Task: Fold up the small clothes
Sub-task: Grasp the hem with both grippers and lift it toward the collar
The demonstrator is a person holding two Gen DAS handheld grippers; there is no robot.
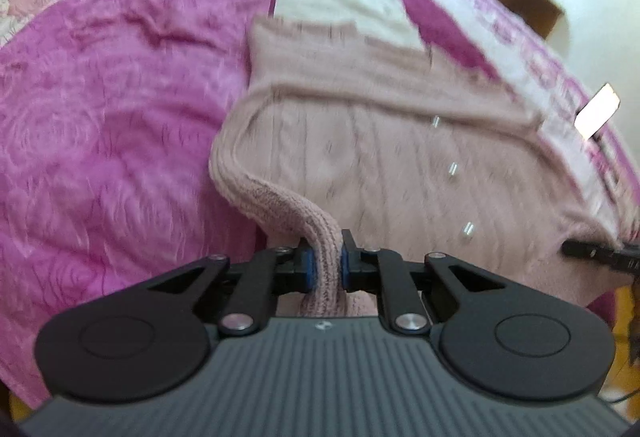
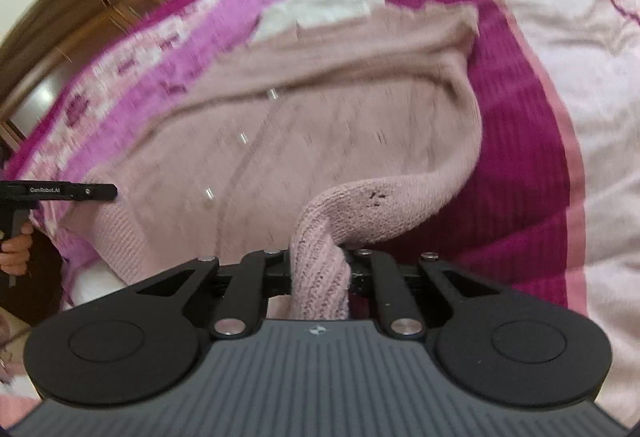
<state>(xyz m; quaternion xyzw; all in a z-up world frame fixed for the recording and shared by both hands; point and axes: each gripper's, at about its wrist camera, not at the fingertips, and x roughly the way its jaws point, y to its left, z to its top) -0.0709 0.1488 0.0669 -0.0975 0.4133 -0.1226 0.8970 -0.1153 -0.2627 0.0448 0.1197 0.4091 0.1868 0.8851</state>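
On the left, my left gripper (image 1: 328, 264) is clamped on the near ribbed corner of the pink knit cardigan (image 1: 380, 141), which lies on the bed cover (image 1: 100, 109). On the right, my right gripper (image 2: 320, 269) pinches the other near corner, likely so both lift evenly for a fold.

We hold the left gripper (image 1: 328, 261) with its fingers pinched on a fold of the cardigan (image 1: 400, 165) at its near left corner. Our right gripper (image 2: 320, 269) clamps the cardigan's near right corner, and our left hand (image 2: 16, 249) wraps its handle.
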